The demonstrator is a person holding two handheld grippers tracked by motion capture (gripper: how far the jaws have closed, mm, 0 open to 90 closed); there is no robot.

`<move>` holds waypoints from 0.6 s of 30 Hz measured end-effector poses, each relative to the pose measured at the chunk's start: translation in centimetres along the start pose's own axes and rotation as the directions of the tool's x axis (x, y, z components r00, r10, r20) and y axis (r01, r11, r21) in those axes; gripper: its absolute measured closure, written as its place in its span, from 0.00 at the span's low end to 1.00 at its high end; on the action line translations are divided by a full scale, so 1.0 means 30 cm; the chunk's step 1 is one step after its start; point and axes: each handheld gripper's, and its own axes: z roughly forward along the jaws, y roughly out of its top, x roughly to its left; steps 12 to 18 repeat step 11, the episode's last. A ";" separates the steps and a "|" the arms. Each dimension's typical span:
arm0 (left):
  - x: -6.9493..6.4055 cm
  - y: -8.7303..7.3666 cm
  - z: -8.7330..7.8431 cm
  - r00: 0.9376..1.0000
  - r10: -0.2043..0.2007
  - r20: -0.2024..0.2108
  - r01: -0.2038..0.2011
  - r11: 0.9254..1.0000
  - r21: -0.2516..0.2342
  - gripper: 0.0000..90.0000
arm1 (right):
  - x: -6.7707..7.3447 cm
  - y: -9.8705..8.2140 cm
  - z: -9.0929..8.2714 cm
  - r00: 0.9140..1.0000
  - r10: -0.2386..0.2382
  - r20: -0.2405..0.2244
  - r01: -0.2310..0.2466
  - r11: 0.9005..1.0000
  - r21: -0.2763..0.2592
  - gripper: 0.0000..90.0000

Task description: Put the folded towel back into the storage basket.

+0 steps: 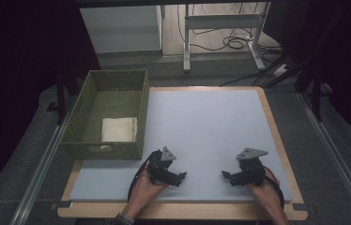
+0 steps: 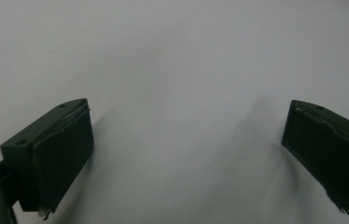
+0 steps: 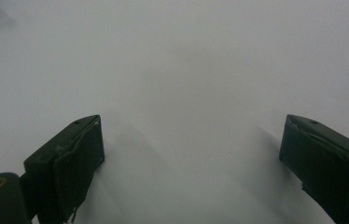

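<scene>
Nearest to me, my left hand-held gripper (image 1: 182, 176) and my right hand-held gripper (image 1: 225, 174) rest low on the pale grey mat (image 1: 202, 122) at the near edge of the bench (image 1: 277, 136), pointing toward each other with bare mat between them. In each gripper view the two black jaws stand wide apart with nothing but mat in the gap, so both are spread and hold nothing. Farther off, at the bench's left side, I see a green woven basket (image 1: 85, 101) sitting partly over the mat's left edge. A folded cream cloth (image 1: 119, 129) lies flat inside it, in the near end, well apart from my left hand-held gripper. Beyond the bench are white desk legs (image 1: 220, 28) and loose cables (image 1: 237, 43) on the floor.
</scene>
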 end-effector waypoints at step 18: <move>-0.010 0.000 0.007 1.000 0.016 -0.020 -0.015 1.000 0.013 0.02 | 0.002 -0.003 0.002 1.000 0.000 0.004 0.000 1.000 0.001 0.07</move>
